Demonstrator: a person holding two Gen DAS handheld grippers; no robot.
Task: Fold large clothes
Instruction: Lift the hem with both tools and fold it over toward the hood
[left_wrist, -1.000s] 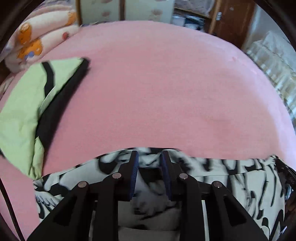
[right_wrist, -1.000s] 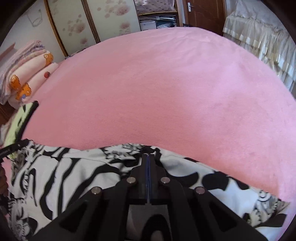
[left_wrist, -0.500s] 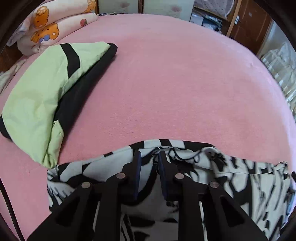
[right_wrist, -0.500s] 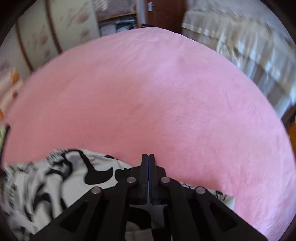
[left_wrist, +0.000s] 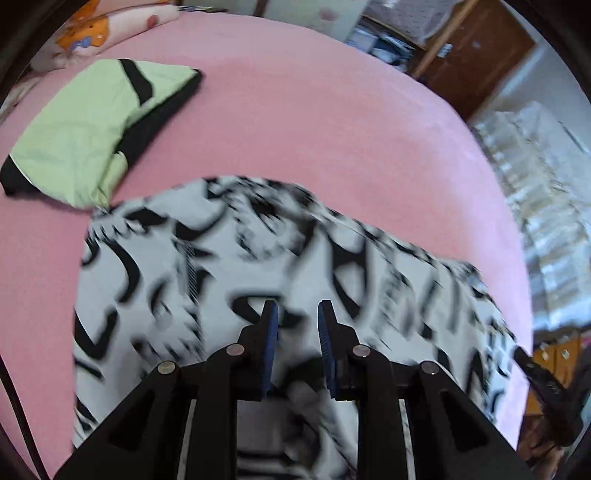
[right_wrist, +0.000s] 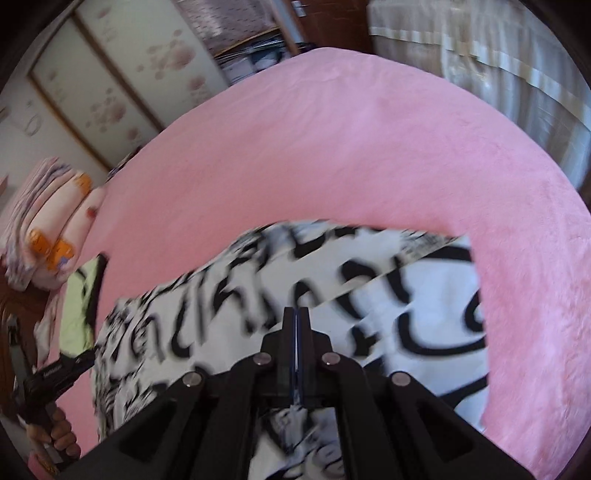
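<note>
While both grip | patterned garment (left_wrist: 221, 266) hangs beneath jaws | left opening, right closed on it

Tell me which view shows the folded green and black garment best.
The left wrist view: the green and black garment lies whole and fairly sharp on the pink bedspread. The right wrist view catches only a thin, blurred sliver at its left edge.

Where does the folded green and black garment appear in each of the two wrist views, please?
Left wrist view: the green and black garment lies upper left on the pink bedcover, beyond the black and white garment.
Right wrist view: only a sliver of it shows at the left edge.
Shared landmark: the cartoon-print bedding, just past it.
</note>
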